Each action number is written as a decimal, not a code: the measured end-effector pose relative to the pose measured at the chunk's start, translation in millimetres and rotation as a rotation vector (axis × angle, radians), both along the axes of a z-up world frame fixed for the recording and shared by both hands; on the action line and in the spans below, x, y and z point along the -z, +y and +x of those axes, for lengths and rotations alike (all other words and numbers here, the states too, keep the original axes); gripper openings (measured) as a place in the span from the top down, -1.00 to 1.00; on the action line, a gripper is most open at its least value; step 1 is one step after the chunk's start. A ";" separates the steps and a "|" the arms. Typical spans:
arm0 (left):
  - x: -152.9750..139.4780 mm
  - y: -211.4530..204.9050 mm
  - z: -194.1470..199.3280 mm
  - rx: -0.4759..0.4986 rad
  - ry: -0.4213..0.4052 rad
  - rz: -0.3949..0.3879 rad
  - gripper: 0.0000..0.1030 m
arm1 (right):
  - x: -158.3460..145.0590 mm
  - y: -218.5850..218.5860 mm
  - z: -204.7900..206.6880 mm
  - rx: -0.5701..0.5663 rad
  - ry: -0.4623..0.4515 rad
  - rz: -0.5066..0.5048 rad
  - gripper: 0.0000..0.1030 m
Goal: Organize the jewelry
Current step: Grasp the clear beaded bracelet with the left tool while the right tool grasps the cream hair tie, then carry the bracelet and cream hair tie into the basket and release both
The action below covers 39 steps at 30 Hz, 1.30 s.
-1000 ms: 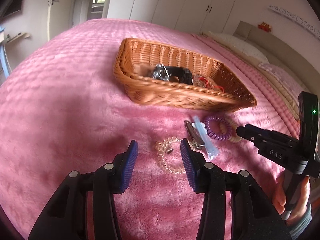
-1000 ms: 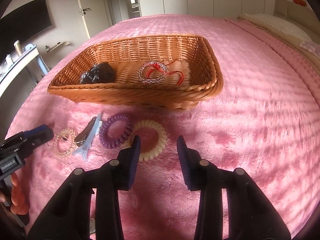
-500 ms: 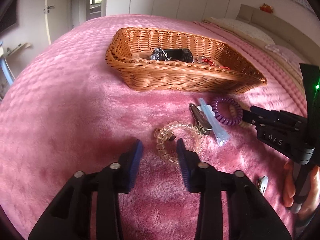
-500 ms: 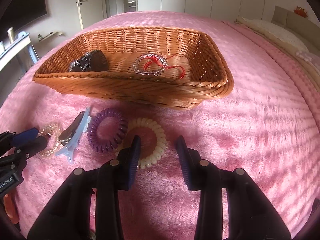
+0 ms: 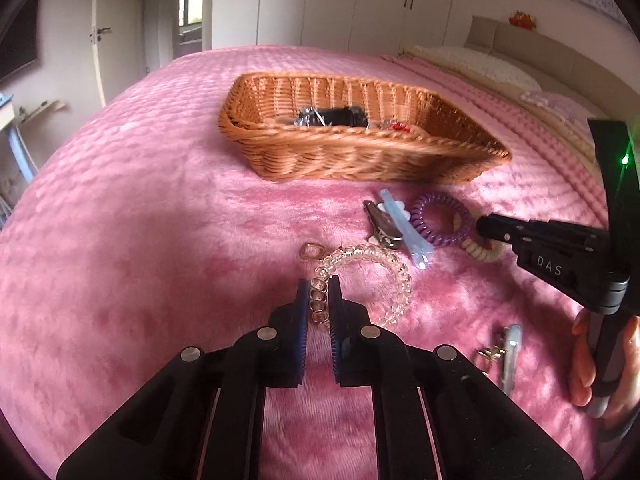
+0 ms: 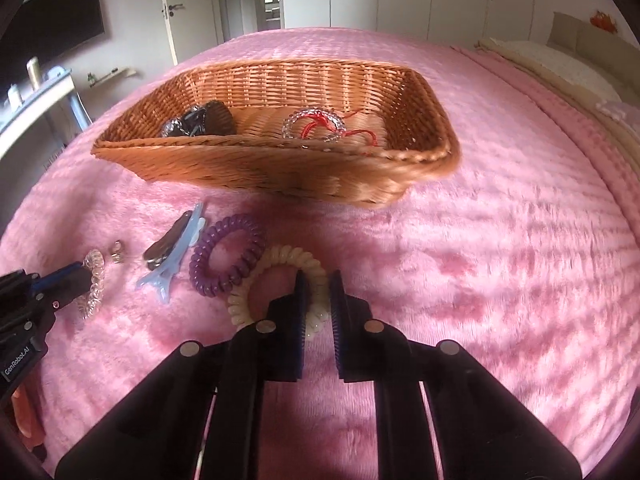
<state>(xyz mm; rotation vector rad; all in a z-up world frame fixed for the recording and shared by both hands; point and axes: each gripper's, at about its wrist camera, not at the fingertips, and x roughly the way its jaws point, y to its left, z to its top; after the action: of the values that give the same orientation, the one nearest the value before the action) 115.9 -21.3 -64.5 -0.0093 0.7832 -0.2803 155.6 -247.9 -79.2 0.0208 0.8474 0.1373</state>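
A wicker basket [image 5: 360, 156] [image 6: 280, 168] stands on the pink bedspread and holds a dark item [image 6: 200, 122] and a clear bracelet with red cord [image 6: 316, 126]. In front of it lie a clear spiral bracelet [image 5: 372, 276], a light blue hair clip [image 5: 404, 232] with a metal clip [image 5: 382, 226], a purple spiral tie [image 6: 228, 260] and a cream spiral tie [image 6: 280, 268]. My left gripper [image 5: 319, 300] is shut on the near side of the clear bracelet. My right gripper [image 6: 319, 300] is shut on the right side of the cream tie.
A small gold ring [image 5: 311, 251] lies left of the clear bracelet. A silver clip with a gold piece [image 5: 502, 350] lies near the right hand. Pillows [image 5: 480, 66] line the bed's right side. A desk [image 6: 36, 100] stands off the bed's left edge.
Both grippers have moved forward and down onto the bed and closed: the left onto the clear bracelet, the right onto the cream tie. The basket has not moved.
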 end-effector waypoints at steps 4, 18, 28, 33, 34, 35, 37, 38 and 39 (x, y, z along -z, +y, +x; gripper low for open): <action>-11.7 5.9 -15.9 0.005 -0.038 -0.054 0.85 | -11.4 -9.5 -19.4 0.020 -0.026 0.043 0.83; -96.3 5.7 -10.0 0.025 -0.196 -0.104 0.85 | -107.4 -18.0 -17.8 0.011 -0.216 0.106 0.83; -102.8 -6.1 111.5 -0.035 -0.157 -0.138 0.85 | -108.0 -14.5 101.9 0.035 -0.128 0.109 0.83; -74.9 -10.9 163.7 -0.071 -0.079 -0.113 0.85 | -81.0 -6.3 149.0 0.033 -0.019 0.109 0.83; -70.9 -11.9 167.8 -0.075 -0.070 -0.103 0.85 | -76.1 -4.1 156.6 0.040 -0.003 0.089 0.83; -66.0 -13.3 173.1 -0.076 -0.061 -0.086 0.85 | -72.5 -1.7 160.3 0.042 0.007 0.080 0.83; -58.9 -15.6 176.0 -0.077 -0.051 -0.069 0.85 | -65.4 2.7 167.7 0.035 0.034 0.078 0.83; -54.7 -16.4 177.9 -0.075 -0.039 -0.069 0.85 | -61.1 5.6 172.0 0.032 0.050 0.069 0.83; -50.7 -16.5 179.5 -0.074 -0.029 -0.066 0.85 | -57.6 8.0 172.3 0.034 0.058 0.059 0.83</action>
<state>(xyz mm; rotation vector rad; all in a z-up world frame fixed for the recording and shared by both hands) 295.4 -37.8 -13.8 -0.0957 0.7425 -0.2353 327.9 -239.9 -21.6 0.0945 0.9005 0.1304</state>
